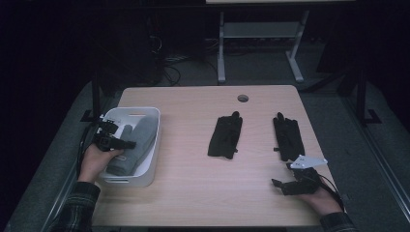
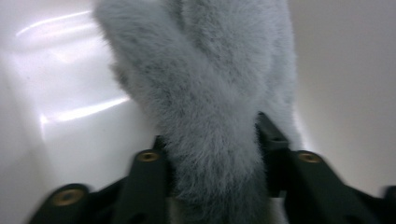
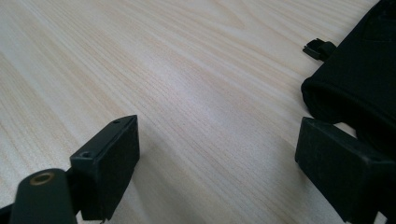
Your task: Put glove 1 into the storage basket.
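Observation:
A fluffy grey glove lies in a white bin at the table's left. My left gripper reaches into the bin from the person's side. In the left gripper view this gripper is shut on the grey glove, whose fur bulges between the jaws. Two black gloves lie flat on the wood, one mid-table and one to the right. My right gripper rests low near the front right edge, open and holding nothing. In its own view the right gripper stands beside the cuff of a black glove.
The bin's white wall rises close around the left gripper. A round cable hole sits at the table's far edge. Bare wood spreads between the bin and the right gripper. A white desk frame stands behind the table.

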Motion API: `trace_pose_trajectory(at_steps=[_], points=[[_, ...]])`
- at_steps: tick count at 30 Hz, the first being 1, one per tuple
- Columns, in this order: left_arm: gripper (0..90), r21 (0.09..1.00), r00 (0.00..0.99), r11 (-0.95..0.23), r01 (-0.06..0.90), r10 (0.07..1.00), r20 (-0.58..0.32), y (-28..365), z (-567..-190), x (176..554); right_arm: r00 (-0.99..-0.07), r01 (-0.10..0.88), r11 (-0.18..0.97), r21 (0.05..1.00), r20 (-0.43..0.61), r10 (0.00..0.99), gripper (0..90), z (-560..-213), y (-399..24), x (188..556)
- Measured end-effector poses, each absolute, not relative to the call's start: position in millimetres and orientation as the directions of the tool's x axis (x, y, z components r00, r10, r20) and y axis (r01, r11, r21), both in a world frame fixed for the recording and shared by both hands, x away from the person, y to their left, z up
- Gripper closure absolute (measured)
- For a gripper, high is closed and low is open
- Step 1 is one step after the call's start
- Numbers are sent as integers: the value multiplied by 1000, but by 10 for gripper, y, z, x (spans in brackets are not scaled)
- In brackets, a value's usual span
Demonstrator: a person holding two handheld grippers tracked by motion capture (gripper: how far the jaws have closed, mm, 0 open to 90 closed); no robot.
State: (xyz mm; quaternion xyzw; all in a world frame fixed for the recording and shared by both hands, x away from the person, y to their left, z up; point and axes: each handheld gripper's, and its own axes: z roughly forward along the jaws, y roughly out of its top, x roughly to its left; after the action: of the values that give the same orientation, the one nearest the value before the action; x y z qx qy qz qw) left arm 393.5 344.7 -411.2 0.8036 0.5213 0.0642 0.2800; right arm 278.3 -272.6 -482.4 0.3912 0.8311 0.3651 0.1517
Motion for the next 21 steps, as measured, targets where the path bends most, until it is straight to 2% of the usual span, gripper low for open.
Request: trace_pose_trajectory(at_steps=[2, 5, 8, 13, 21], points=[[416, 522, 437, -296, 800, 884, -169, 3450, -4107, 3933, -648, 540, 427, 725, 34, 761, 134, -4823, -2726, 2783], [296, 546, 434, -287, 787, 887, -160, 3458, -4083, 3927, -648, 539, 427, 726, 33, 761, 134, -4824, -2726, 2784], [225, 557, 434, -289, 779, 889, -145, 3461, -4068, 3921, -648, 540, 427, 725, 34, 761, 134, -4823, -2726, 2783], [149, 580, 423, -284, 764, 899, -117, 3451, -4028, 3914, -648, 539, 427, 726, 33, 761, 134, -4824, -2726, 2784], [133, 618, 431, -290, 731, 898, -89, 3477, -3872, 3905, -648, 539, 428, 725, 33, 761, 134, -4824, -2726, 2784]])
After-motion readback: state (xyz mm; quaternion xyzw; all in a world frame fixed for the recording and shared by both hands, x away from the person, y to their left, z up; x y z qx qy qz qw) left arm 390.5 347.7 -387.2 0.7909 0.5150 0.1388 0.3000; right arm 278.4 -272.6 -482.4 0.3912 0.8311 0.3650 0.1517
